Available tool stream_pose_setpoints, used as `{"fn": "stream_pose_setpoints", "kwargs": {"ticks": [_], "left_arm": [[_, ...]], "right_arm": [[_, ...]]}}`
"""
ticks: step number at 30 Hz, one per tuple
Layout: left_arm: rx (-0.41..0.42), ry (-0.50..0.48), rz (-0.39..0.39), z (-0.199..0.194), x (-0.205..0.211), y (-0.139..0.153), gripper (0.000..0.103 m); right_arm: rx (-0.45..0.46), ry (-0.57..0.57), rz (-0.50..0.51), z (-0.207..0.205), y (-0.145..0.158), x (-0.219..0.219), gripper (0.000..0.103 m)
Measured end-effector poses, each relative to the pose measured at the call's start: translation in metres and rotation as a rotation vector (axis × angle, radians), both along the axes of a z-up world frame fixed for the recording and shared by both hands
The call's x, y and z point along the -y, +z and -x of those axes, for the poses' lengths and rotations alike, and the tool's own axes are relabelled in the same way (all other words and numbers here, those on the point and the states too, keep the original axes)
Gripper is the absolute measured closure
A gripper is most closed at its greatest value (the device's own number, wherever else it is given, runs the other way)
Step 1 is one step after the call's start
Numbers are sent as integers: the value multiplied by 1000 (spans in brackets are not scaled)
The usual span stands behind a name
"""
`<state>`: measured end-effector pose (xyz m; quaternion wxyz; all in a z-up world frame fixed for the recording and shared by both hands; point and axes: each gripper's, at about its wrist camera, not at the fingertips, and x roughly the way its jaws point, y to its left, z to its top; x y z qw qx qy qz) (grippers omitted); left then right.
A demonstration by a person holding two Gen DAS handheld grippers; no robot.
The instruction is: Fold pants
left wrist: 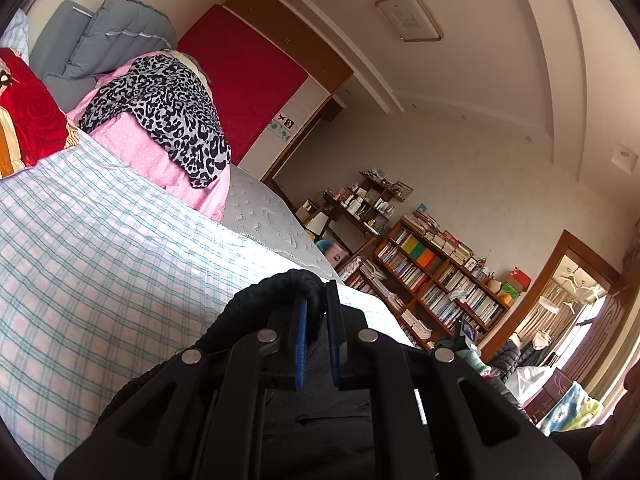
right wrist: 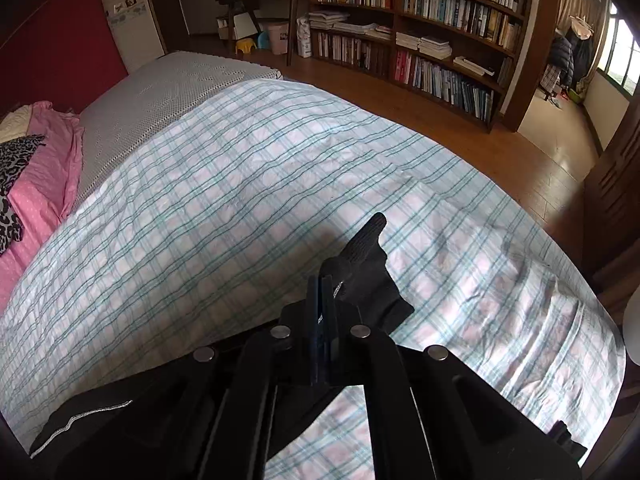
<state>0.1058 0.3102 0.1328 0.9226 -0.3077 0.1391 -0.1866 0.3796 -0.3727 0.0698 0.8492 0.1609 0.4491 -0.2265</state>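
The pants are black. In the left wrist view their gathered elastic waistband (left wrist: 276, 292) bulges up between the blue-padded fingers, and my left gripper (left wrist: 318, 300) is shut on it, held just over the checked bedsheet (left wrist: 100, 272). In the right wrist view my right gripper (right wrist: 325, 288) is shut on another corner of the black pants (right wrist: 366, 264), which sticks up past the fingertips above the sheet (right wrist: 240, 184). More black cloth with a thin silver stripe (right wrist: 80, 420) hangs at the lower left, under the gripper body.
A pink quilt with a leopard-print cloth (left wrist: 168, 108) lies at the head of the bed beside a red pillow (left wrist: 28, 120). Bare grey mattress (right wrist: 160, 92) shows past the sheet. Bookshelves (right wrist: 440, 20) and wooden floor (right wrist: 500, 128) lie beyond the bed's edge.
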Motion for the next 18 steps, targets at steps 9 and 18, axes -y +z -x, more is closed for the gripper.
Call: {"fn": "stream_pose_setpoints", "kwargs": {"ticks": [9,18], "left_arm": [[-74,7,48,24,-13,-39,95],[-89,28,37,94,-36,-78,95]], "right_arm": [[113,-68,-73,161,3,31,102],[251,-68,-90,290,-6,17,102]]}}
